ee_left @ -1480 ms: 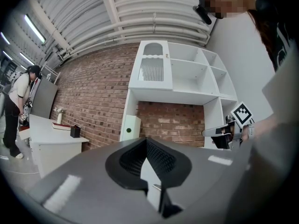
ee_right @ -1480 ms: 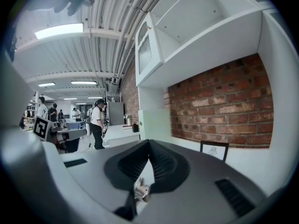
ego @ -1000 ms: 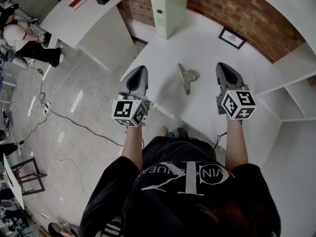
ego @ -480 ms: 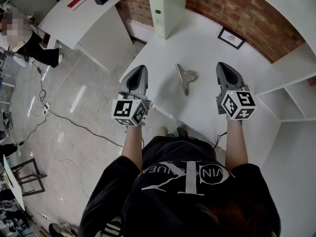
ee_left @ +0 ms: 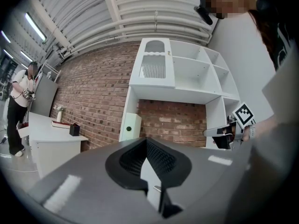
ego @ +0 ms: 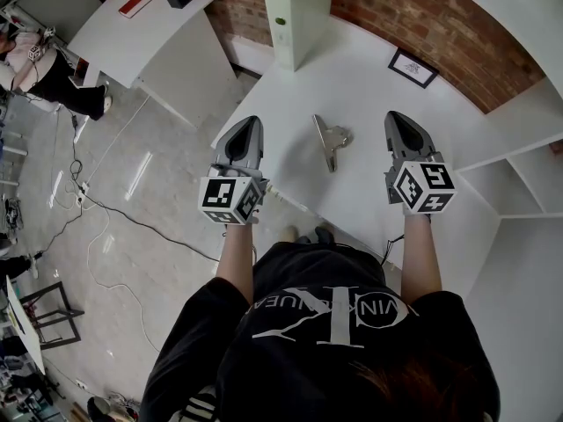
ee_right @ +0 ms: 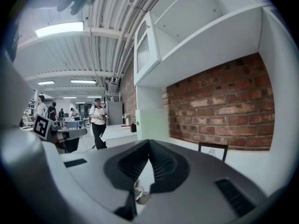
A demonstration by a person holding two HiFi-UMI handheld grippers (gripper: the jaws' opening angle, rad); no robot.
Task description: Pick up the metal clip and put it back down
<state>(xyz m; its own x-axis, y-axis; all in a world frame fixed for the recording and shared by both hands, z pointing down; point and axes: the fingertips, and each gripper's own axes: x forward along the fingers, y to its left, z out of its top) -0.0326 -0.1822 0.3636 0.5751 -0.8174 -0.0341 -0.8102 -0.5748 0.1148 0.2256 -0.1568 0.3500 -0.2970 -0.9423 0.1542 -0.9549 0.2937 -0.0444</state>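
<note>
The silver metal clip (ego: 331, 139) lies on the white table (ego: 361, 77) between the left gripper (ego: 249, 123) and right gripper (ego: 394, 118), touching neither; both claws are closed and empty. Beyond it stand a pale upright box (ego: 297, 16) and a small black-framed picture (ego: 413, 67); the print in the frame is too small to make out

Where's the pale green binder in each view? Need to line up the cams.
Head view: pale green binder at top centre, standing upright at the far end of the table.
Left gripper view: binder left of centre, just above the jaw tips.
Right gripper view: binder near centre, just above the jaw tips.
Shared landmark: the brick wall behind it.
</note>
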